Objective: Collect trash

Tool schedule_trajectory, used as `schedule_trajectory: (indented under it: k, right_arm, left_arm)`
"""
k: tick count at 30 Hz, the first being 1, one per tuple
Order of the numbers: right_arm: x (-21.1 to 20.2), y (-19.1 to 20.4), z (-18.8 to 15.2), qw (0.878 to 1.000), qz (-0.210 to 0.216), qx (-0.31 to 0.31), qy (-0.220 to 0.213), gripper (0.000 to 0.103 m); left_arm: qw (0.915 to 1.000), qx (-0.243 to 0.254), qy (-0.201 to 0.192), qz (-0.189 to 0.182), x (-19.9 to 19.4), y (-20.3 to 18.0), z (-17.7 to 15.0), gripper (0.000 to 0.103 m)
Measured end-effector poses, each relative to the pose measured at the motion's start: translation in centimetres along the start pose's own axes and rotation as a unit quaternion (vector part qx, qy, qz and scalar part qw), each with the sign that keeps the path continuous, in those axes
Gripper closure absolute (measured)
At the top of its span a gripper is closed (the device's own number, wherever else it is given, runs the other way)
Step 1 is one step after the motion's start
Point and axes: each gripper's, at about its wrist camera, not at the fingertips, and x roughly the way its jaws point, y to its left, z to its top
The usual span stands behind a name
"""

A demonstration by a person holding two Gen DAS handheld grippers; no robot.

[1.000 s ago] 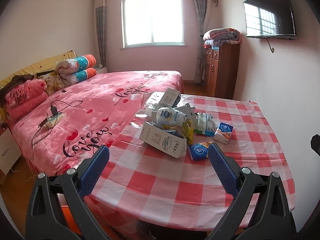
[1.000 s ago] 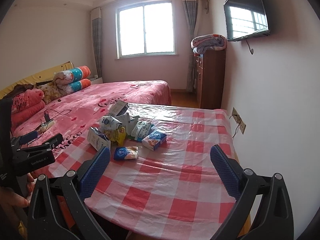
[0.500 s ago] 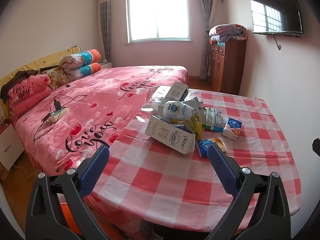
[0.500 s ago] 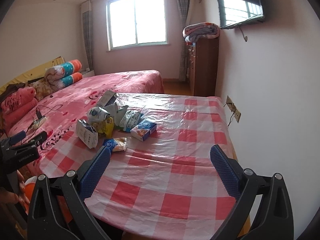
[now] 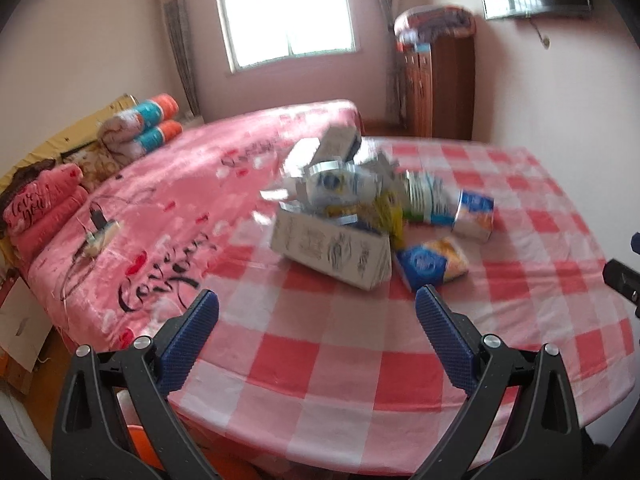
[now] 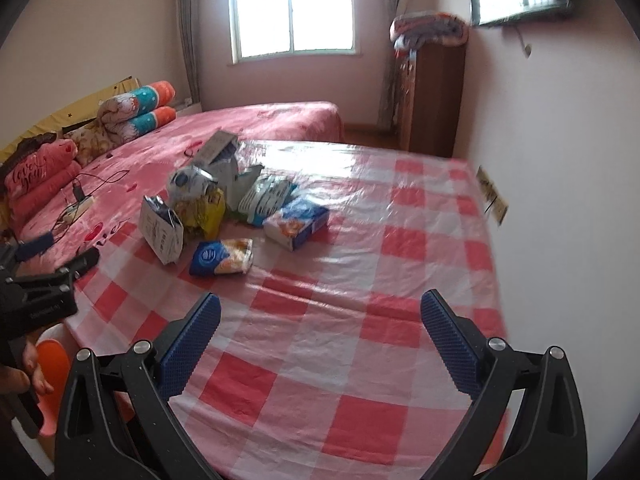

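- Step in hand, as I judge it: the approach, with nothing picked up yet. The trash pile [image 5: 352, 208] lies on the checked surface [image 5: 320, 360] just ahead of the left claw [image 5: 316, 312], whose fingers are spread wide and empty.
- Nearest pieces: the white carton [image 5: 332, 250] dead ahead, the blue-and-orange packet [image 5: 432, 264] ahead to the right.
- The right claw [image 6: 320, 316], likewise spread and empty, is level over the surface; the pile sits ahead to its left.
- Next: reach forward, straddle one piece, close.

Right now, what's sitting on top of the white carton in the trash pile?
A white pouch with a blue logo lies atop the white carton; yellow wrapper behind. The carton's inside is hidden.
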Motion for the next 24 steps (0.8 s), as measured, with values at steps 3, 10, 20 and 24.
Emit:
schedule_trajectory:
  k: [3, 10, 20, 24]
  right_arm:
    - [1.5, -0.7, -0.1, 0.999, 0.023, 0.021, 0.018, 0.004]
    - [4.7, -1.5, 0.0, 0.994, 0.076, 0.054, 0.051, 0.004]
    - [7.8, -0.3, 0.8, 0.987, 0.137, 0.047, 0.074, 0.004]
    - [9.2, 0.0, 1.4, 0.984, 0.154, 0.050, 0.073, 0.004]
  left_arm:
    - [0.9992, -0.005, 0.033, -0.023, 1.8, 0.2, -0.4, 0.004]
    - [0.9865, -0.088, 0.079, -0.113, 4.8, 2.2, 0.3, 0.004]
    - [0.9349, -0.269, 0.122, -0.196, 11.4, 6.2, 1.9, 0.004]
    - [0.9196, -0.303, 0.136, -0.210, 13.9, 6.9, 2.3, 0.005]
